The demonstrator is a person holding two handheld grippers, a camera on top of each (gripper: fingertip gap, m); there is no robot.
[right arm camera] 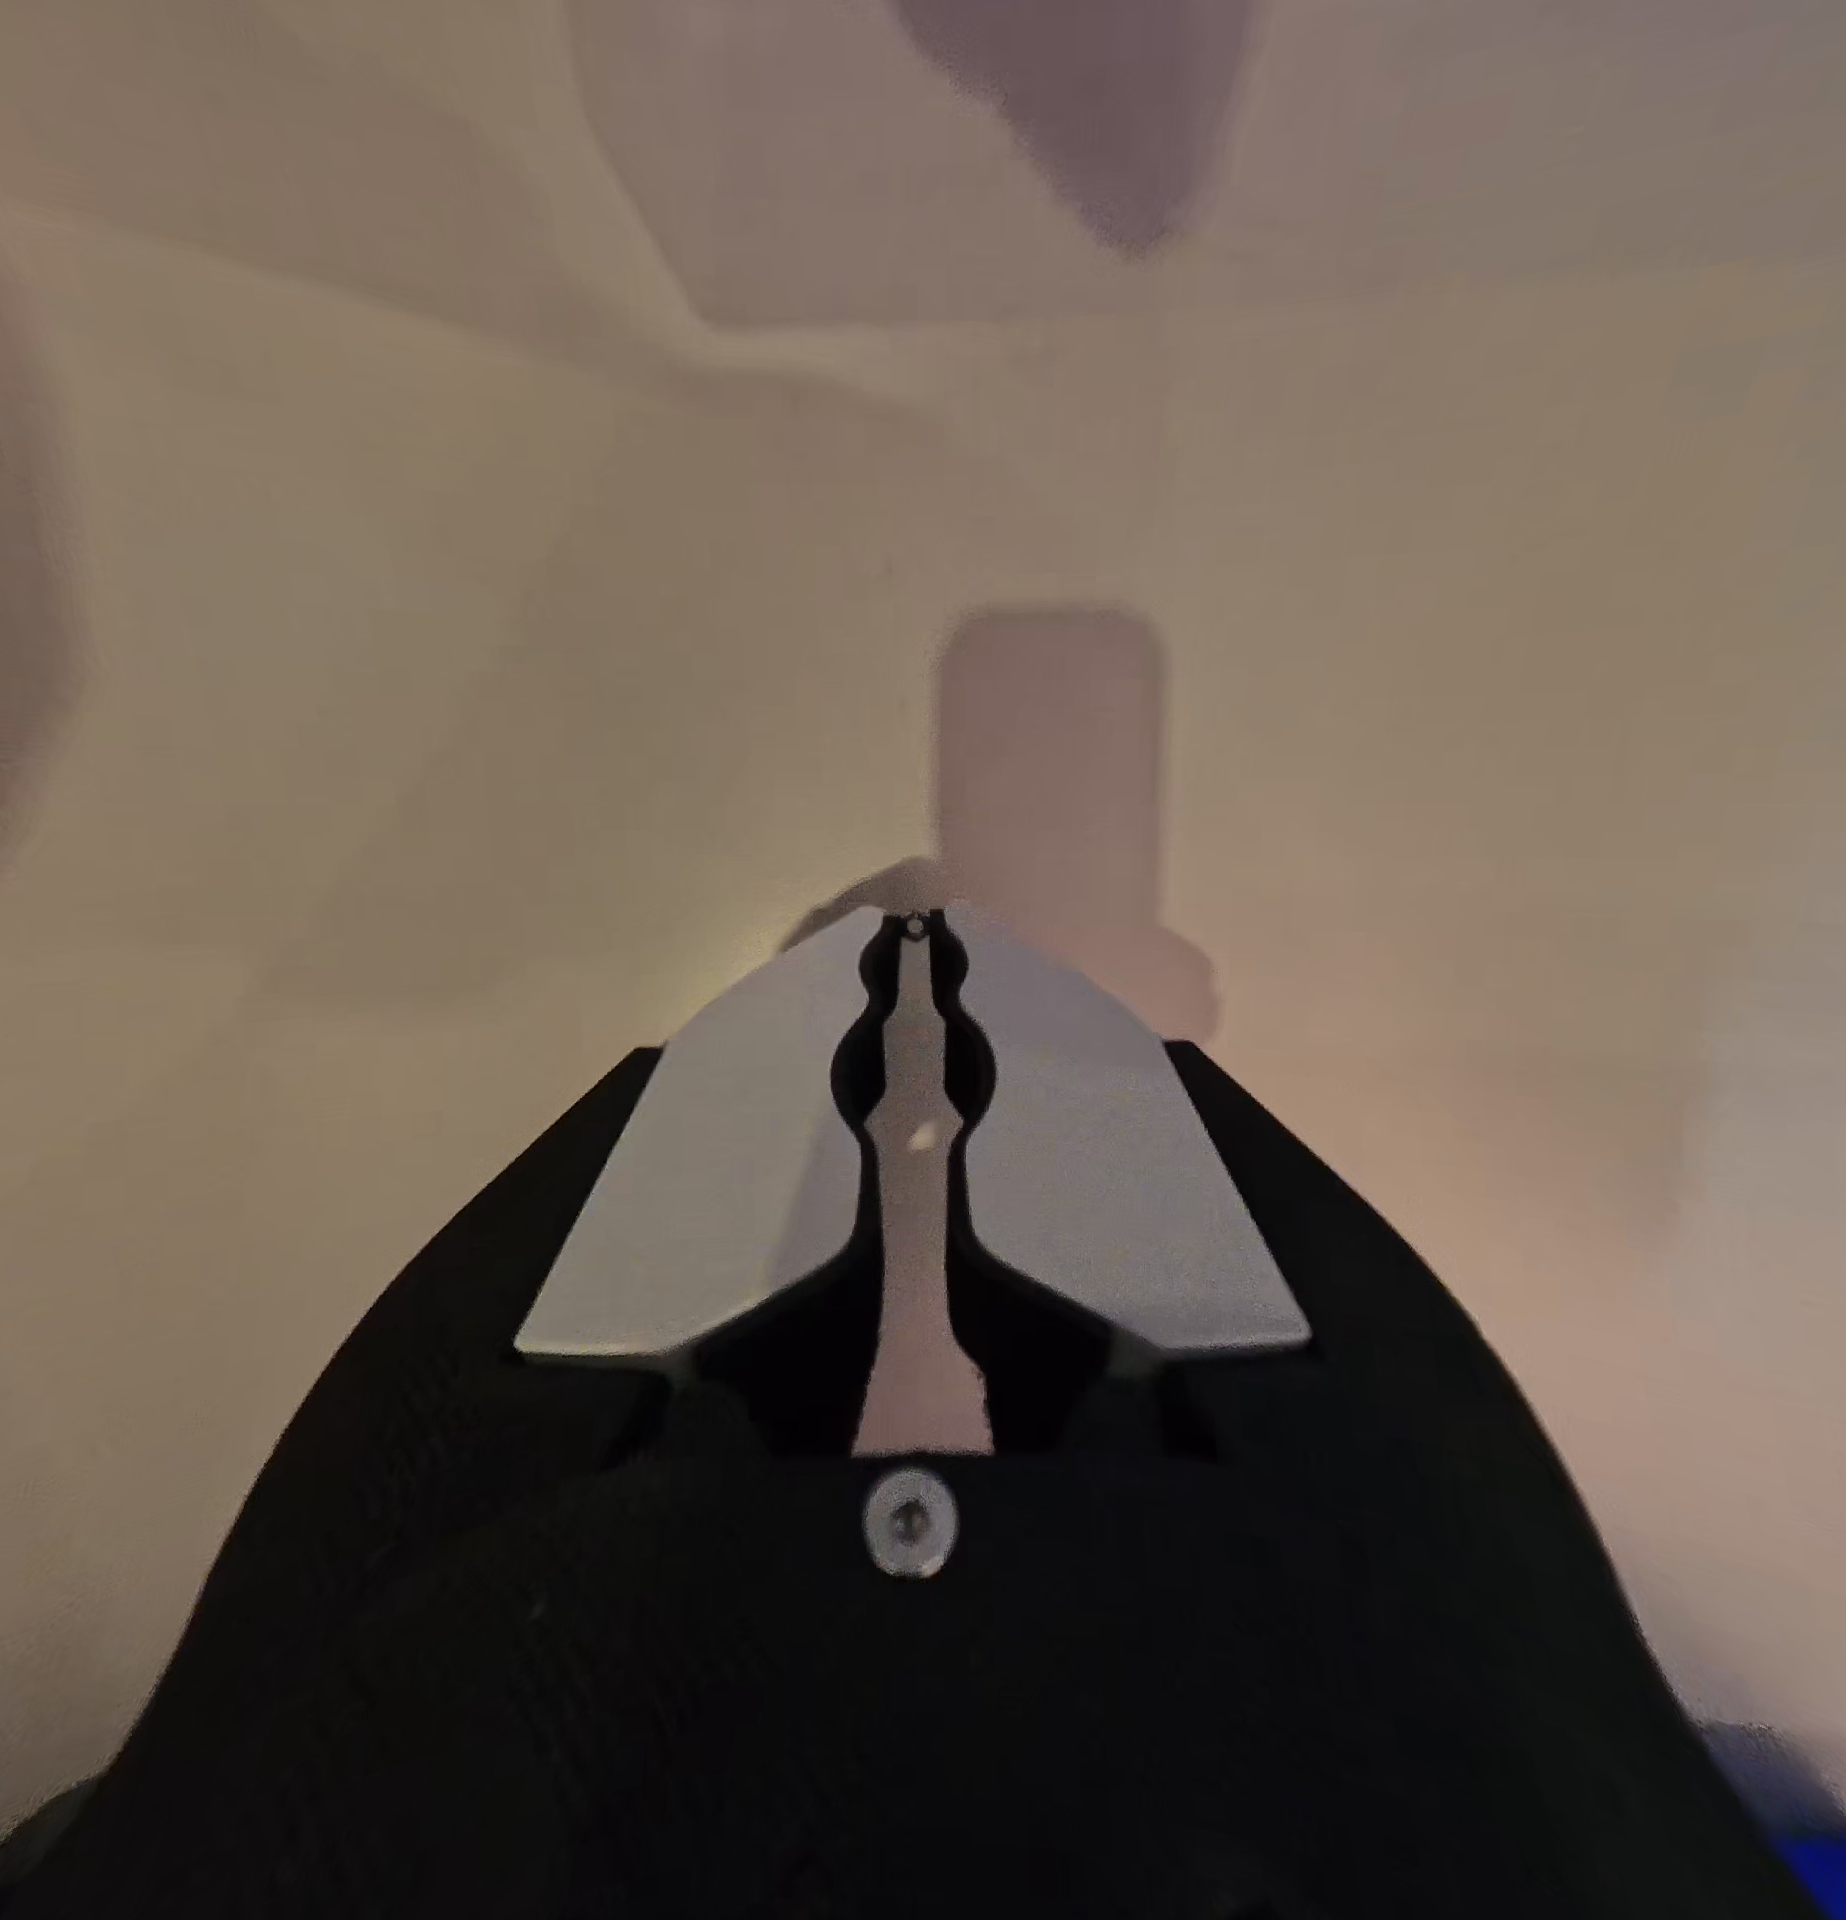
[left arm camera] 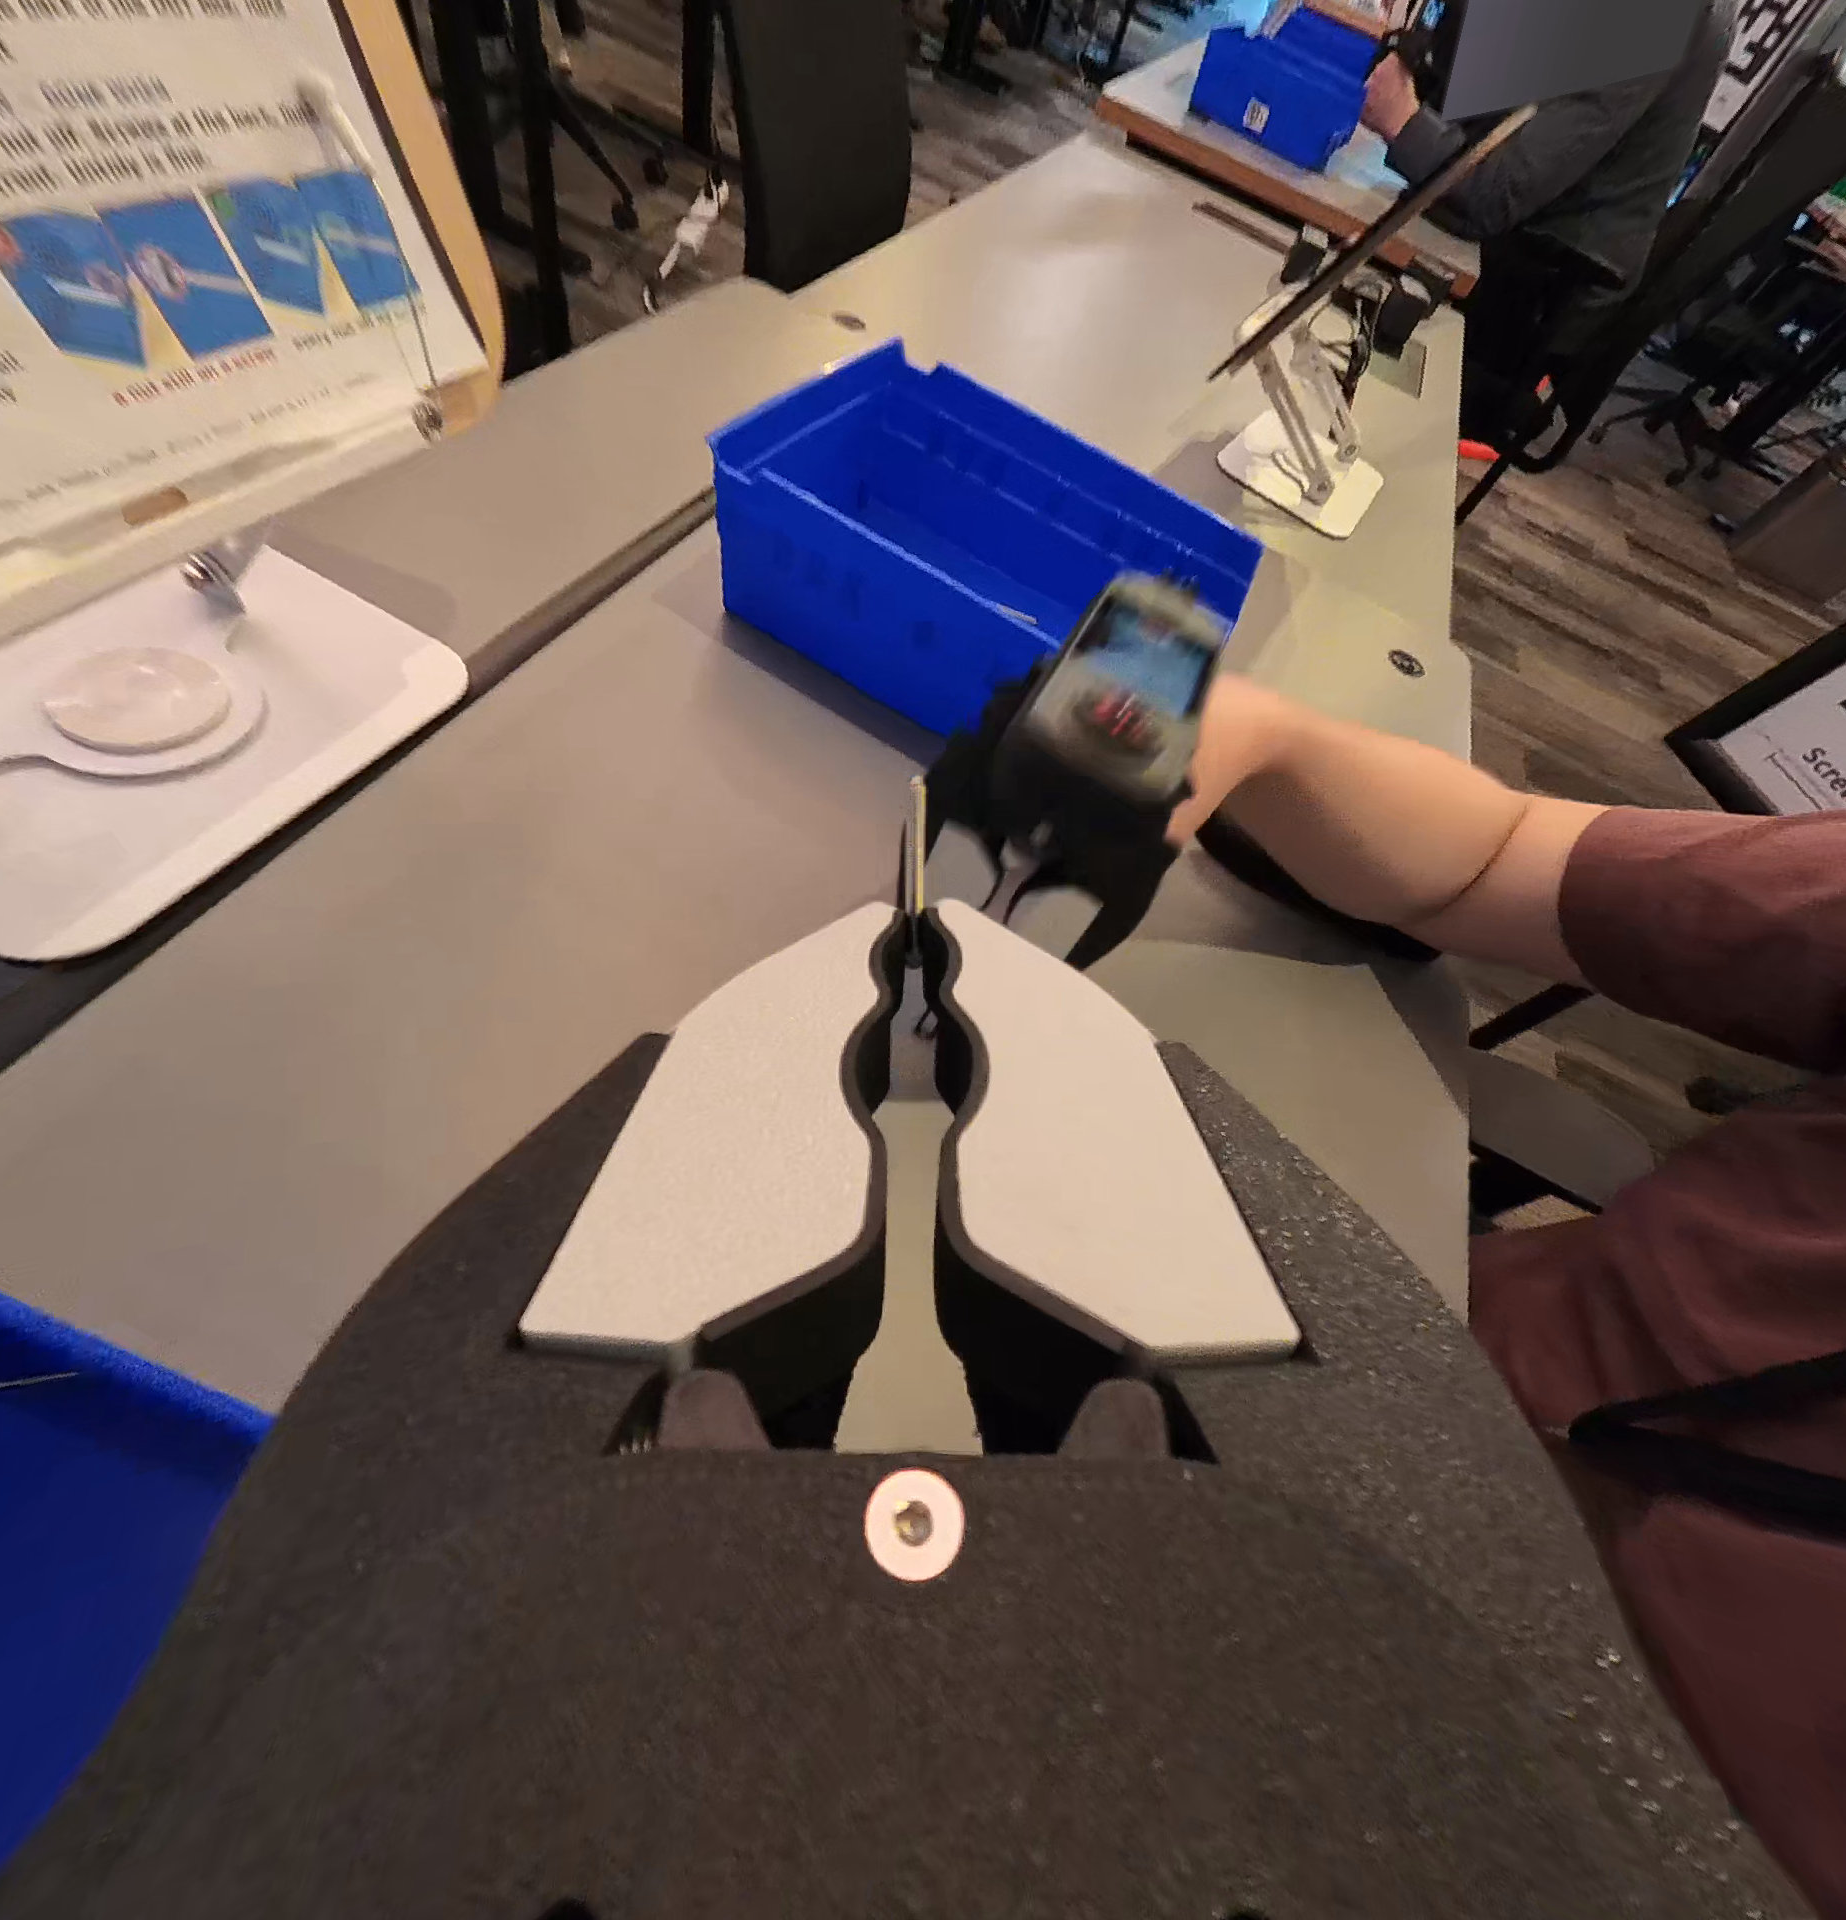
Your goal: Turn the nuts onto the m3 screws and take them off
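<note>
A slender threaded steel screw (left arm camera: 916, 852) stands upright, pinched at its base by my left gripper (left arm camera: 914, 920), matte grey contoured pads together. My right gripper (right arm camera: 915, 923) clamps a tiny ring-shaped nut (right arm camera: 915, 920). Beyond: a ribbed blue plastic bin (left arm camera: 960, 540) on the smooth grey table (left arm camera: 483, 935).

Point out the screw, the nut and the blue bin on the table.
screw (left arm camera: 916, 852): left wrist view, on its bare shaft above the fingertips.
nut (right arm camera: 915, 921): right wrist view, on the small ring pinched at the fingertips.
blue bin (left arm camera: 846, 582): left wrist view, on its near outer wall.
</note>
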